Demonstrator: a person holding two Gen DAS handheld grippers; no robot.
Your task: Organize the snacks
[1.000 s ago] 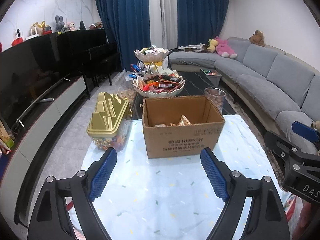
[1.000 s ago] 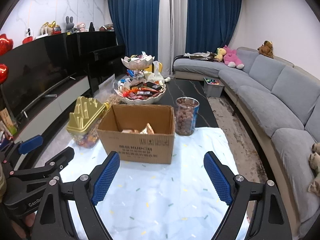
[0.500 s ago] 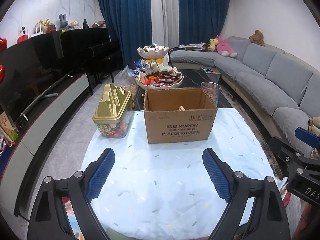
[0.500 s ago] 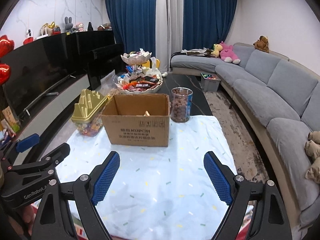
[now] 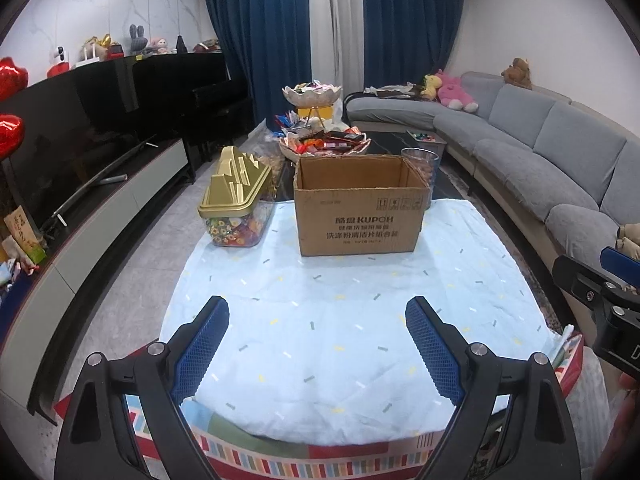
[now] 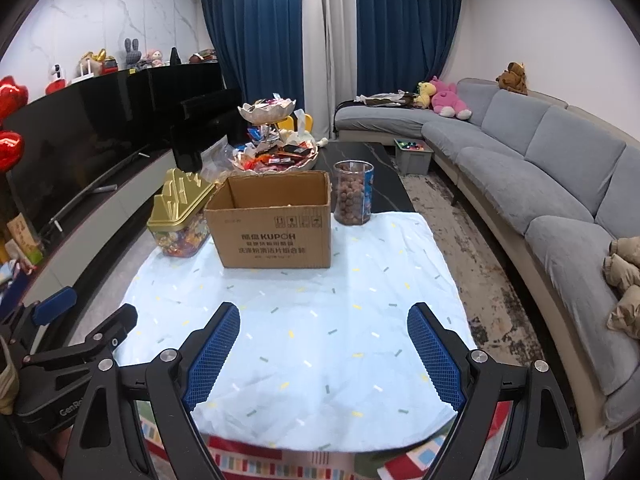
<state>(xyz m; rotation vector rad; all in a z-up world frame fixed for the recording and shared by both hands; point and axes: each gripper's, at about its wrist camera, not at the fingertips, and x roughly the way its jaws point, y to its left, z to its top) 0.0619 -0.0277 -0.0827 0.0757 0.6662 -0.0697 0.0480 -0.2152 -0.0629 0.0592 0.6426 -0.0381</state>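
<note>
An open brown box [image 5: 360, 204] is seen on the table [image 5: 340, 320], flaps up. Both the left gripper [image 5: 316, 344] and right gripper [image 6: 324, 348] are held wide apart, empty, angled down over the table.

Right tongs [image 6: 323, 354] stand wide apart and empty above the cloth-covered worktop [image 6: 360, 320]. Ahead of them: cardboard box [image 6: 274, 226], gold-lidded candy container [image 6: 178, 216] to its left, clear jar [image 6: 353, 193] to its right.

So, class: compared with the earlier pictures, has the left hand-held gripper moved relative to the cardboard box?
Yes. The left hand-held gripper has pulled back from the box: more of the blue cloth now shows between them.
</note>
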